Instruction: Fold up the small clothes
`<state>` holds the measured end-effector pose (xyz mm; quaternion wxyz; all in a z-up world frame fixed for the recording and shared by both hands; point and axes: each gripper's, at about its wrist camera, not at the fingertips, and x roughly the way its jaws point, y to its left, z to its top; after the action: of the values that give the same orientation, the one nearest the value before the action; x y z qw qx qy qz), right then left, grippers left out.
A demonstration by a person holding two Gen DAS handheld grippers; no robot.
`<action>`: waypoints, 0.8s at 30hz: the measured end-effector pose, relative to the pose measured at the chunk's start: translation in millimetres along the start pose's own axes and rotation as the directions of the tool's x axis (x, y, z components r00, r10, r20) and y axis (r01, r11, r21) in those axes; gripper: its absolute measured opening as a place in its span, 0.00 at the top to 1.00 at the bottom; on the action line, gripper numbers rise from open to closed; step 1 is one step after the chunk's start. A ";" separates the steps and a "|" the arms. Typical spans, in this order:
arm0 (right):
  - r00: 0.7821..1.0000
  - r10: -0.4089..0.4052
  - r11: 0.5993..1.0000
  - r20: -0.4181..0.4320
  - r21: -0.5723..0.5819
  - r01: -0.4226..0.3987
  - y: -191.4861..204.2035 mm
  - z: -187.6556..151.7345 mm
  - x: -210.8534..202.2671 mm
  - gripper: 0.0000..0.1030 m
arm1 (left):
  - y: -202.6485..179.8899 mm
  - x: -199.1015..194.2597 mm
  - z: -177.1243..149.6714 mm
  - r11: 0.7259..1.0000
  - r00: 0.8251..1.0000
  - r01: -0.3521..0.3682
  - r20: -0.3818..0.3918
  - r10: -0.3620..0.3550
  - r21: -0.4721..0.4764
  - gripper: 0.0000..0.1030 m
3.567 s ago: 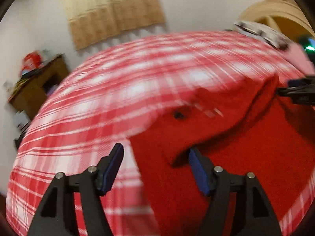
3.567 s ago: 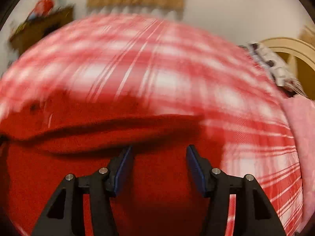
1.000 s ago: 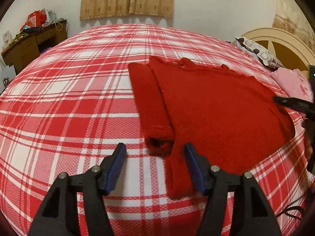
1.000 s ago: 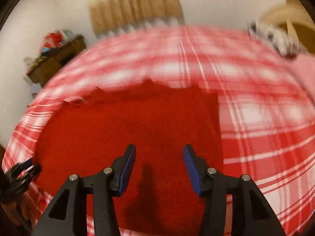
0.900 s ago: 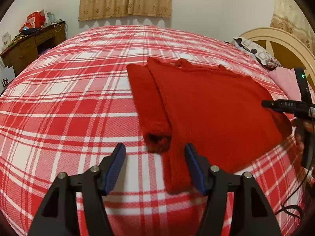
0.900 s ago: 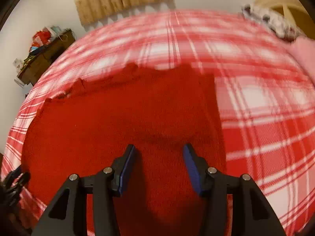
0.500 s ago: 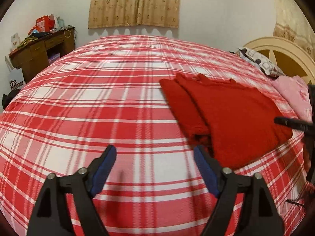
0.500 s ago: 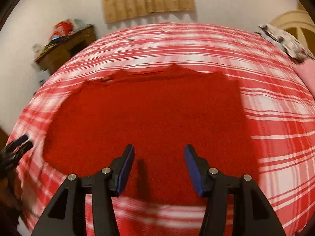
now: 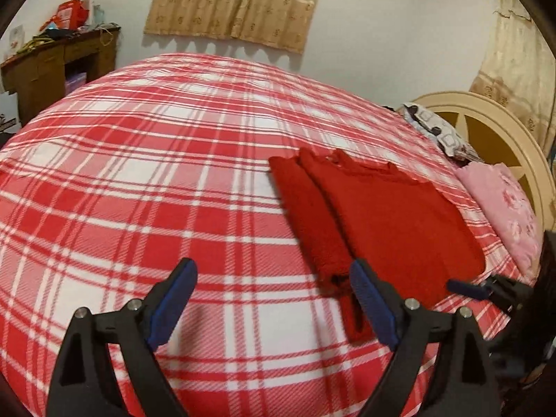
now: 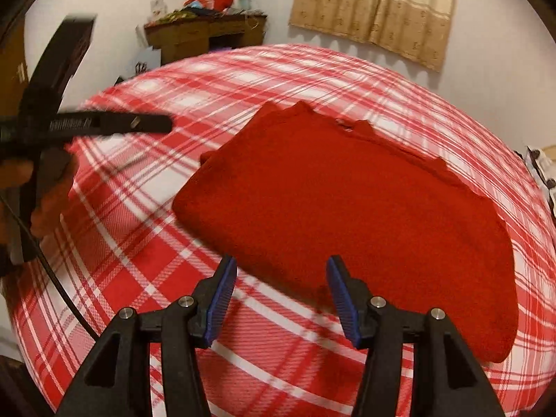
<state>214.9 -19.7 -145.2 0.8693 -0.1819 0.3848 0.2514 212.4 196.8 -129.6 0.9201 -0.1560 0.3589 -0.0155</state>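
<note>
One red sweater lies flat on the bed, toward the headboard side. Its knit is thick and fuzzy. In the left wrist view one sleeve is folded in lengthwise as a narrow band along the sweater's left edge, ending in a ragged cuff just beside the left claw's right finger. The bed cover is a red-and-white plaid with a fine woven texture, pulled smooth.

The left claw hangs over bare plaid with its two blue-padded fingers spread wide and nothing between them. The right claw is spread about halfway, also empty — its pads hover above the sweater's near edge, where red knit meets plaid.

The left view alone shows the headboard, cream and arched with spokes over a brown panel, and two soft things beside it: a patterned pillow with grey and dark shapes, and a pink flowered cloth. It also catches the tip of the right claw at the far right edge, near the sweater's corner.

The right view alone shows the sweater from its hem side as a broad rounded slab with a notched neckline at the far edge. It also shows the left claw side-on and blurred, gripped by a hand, with a black cable trailing down.

Both views show one wooden desk piled with clutter — a red bag on top — against a white wall. The left view shows two beige patterned curtains, the right view one.
</note>
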 end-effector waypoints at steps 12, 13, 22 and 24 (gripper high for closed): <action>0.997 -0.078 0.991 0.011 -0.109 0.078 37.6 7.3 19.7 0.46 | -13.9 35.2 26.3 0.983 0.985 0.173 -0.010 -0.173 -0.058 0.11; 0.997 -0.082 0.991 0.012 -0.102 0.083 37.6 8.2 21.5 0.46 | -15.4 36.9 27.3 0.982 0.984 0.178 -0.012 -0.179 -0.056 0.11; 0.995 -0.095 0.988 0.023 -0.118 0.097 48.8 16.3 30.8 0.46 | -20.3 70.0 38.0 0.987 0.986 0.149 -0.066 -0.153 -0.060 0.11; 0.994 -0.102 0.987 0.027 -0.125 0.104 51.6 17.6 32.3 0.46 | -20.4 76.3 39.1 0.987 0.985 0.151 -0.079 -0.156 -0.063 0.11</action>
<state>213.9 40.5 -164.9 0.8718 -0.2538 0.3490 0.2319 296.7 177.5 -146.5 0.8957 -0.2083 0.3842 -0.0826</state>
